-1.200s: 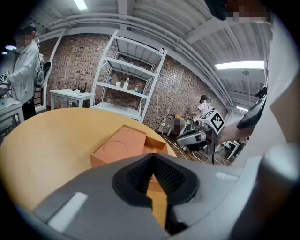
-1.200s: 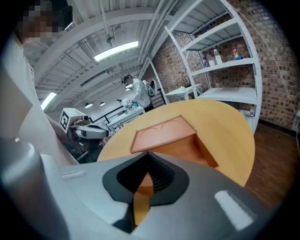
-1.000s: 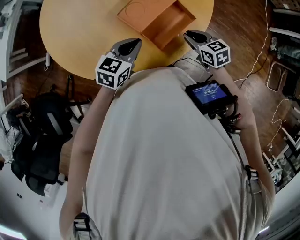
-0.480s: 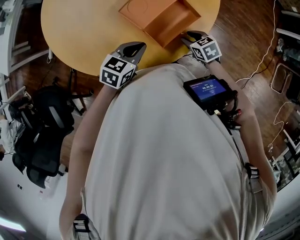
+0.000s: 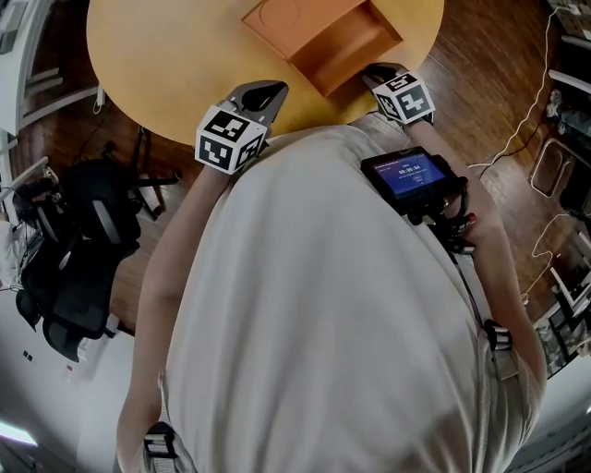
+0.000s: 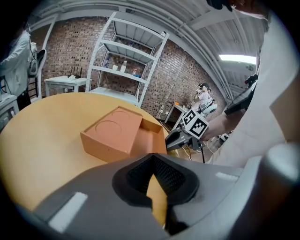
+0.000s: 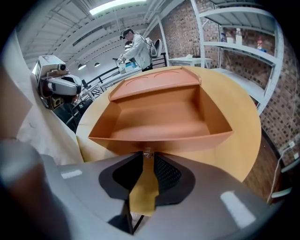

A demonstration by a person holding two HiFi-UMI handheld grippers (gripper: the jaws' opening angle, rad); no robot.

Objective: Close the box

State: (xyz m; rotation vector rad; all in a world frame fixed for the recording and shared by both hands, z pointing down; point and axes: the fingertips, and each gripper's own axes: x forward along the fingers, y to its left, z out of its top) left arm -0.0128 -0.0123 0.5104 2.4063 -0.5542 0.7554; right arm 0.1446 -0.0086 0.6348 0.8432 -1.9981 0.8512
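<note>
An orange box lies open on the round wooden table point(image 5: 157, 55), its empty tray point(image 5: 355, 46) toward me and its flat lid point(image 5: 291, 18) folded out behind. The right gripper view looks straight into the tray point(image 7: 159, 117), with the lid point(image 7: 154, 82) beyond it. My right gripper point(image 5: 369, 72) is at the tray's near wall. Its jaws are closing, and the tips point(image 7: 147, 153) come together at the foot of that wall with nothing seen between them. My left gripper point(image 5: 268, 90) hovers shut and empty over the table's near edge, left of the box point(image 6: 117, 136).
A black chair point(image 5: 78, 268) stands on the floor left of the table. A small screen point(image 5: 411, 180) hangs on the person's chest. White shelving point(image 6: 131, 56) stands against the brick wall, and a person in white point(image 7: 136, 47) is far behind. Cables point(image 5: 517, 111) lie on the floor at right.
My right gripper has come in from the table's right edge to the tray's near wall. The left gripper has barely moved.
</note>
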